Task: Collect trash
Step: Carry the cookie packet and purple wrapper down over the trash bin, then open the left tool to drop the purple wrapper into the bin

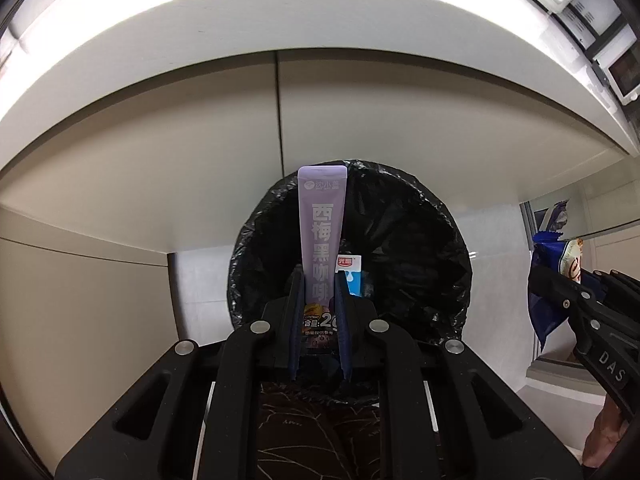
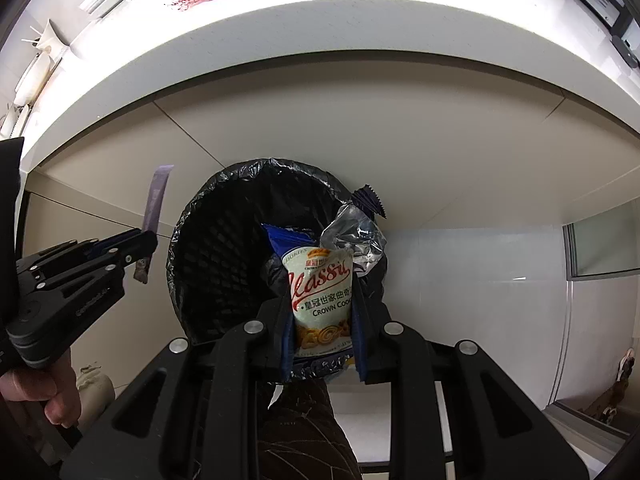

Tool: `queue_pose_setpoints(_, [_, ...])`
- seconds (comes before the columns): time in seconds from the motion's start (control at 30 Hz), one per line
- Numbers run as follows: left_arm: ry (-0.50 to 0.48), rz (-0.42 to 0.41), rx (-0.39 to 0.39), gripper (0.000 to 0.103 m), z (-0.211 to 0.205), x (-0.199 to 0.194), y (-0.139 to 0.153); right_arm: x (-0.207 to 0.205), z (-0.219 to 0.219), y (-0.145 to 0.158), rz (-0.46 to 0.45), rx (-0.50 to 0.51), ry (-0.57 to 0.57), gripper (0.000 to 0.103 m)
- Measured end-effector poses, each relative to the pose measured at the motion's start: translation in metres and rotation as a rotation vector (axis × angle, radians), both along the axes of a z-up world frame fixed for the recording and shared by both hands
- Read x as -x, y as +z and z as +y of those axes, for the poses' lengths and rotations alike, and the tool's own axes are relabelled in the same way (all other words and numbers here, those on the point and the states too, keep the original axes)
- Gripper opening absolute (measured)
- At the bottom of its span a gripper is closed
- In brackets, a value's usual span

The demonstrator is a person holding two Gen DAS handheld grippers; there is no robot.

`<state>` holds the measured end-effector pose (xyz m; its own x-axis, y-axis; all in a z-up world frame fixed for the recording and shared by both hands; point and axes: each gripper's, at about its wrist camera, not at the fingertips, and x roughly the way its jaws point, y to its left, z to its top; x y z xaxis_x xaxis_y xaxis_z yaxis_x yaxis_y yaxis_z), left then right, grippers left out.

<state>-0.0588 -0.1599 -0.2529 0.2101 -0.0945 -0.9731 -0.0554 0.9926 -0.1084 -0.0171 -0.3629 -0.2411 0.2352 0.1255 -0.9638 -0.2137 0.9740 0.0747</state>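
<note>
1. Counter (image 1: pixel 280 32): white slab overhanging beige cabinet fronts, directly above and behind the bin.
2. Bin (image 1: pixel 420 248): round, lined with a black bag, standing on the floor against the cabinet base; open mouth facing both cameras.
3. Left gripper (image 1: pixel 319 280): positioned in front of the bin mouth; fingers nearly closed, clamped on the lower part of the coffee sachet. Also visible in the right wrist view (image 2: pixel 142 246), left of the bin.
4. Right gripper (image 2: pixel 322 300): positioned in front of the bin, toward its right rim; fingers narrowly parted, clamped on both sides of the cookie packet.
5. Cookie packet (image 2: pixel 320 296): white and blue, torn open at the top with silver foil exposed, held upright before the bin's right rim.
6. Coffee sachet (image 1: pixel 322 220): long, purple, held upright before the bin mouth, top end reaching the far rim.
7. Milk carton (image 1: pixel 352 276): small, blue and white, lying inside the bin, just right of the sachet.
</note>
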Motion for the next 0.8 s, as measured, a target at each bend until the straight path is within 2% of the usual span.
queue_pose_setpoints(0.1, [-0.024,-0.009,-0.01,0.015,-0.003,-0.001,0.001,0.0,0.0,-0.002,0.006,0.002,0.003,0.021])
queue_pose_setpoints(0.27, [-0.028,-0.018,0.015,0.019,0.002,-0.002,0.007,-0.002,0.003,-0.003,0.01,0.001,0.006,0.021])
queue_pose_setpoints(0.37, [-0.015,-0.037,0.038,0.048,0.007,-0.001,0.012,-0.004,0.005,-0.002,0.008,-0.002,0.018,0.021])
queue_pose_setpoints(0.47, [0.013,-0.058,0.042,0.067,0.013,0.0,0.015,-0.002,0.006,0.0,0.006,0.003,0.037,0.021])
queue_pose_setpoints(0.6, [0.043,-0.069,0.046,0.083,0.021,0.001,0.019,-0.005,0.008,-0.003,0.013,0.003,0.035,0.021])
queue_pose_setpoints(0.8, [0.078,-0.101,0.042,0.095,0.031,0.005,0.027,-0.011,0.017,-0.004,0.008,-0.006,0.045,0.021])
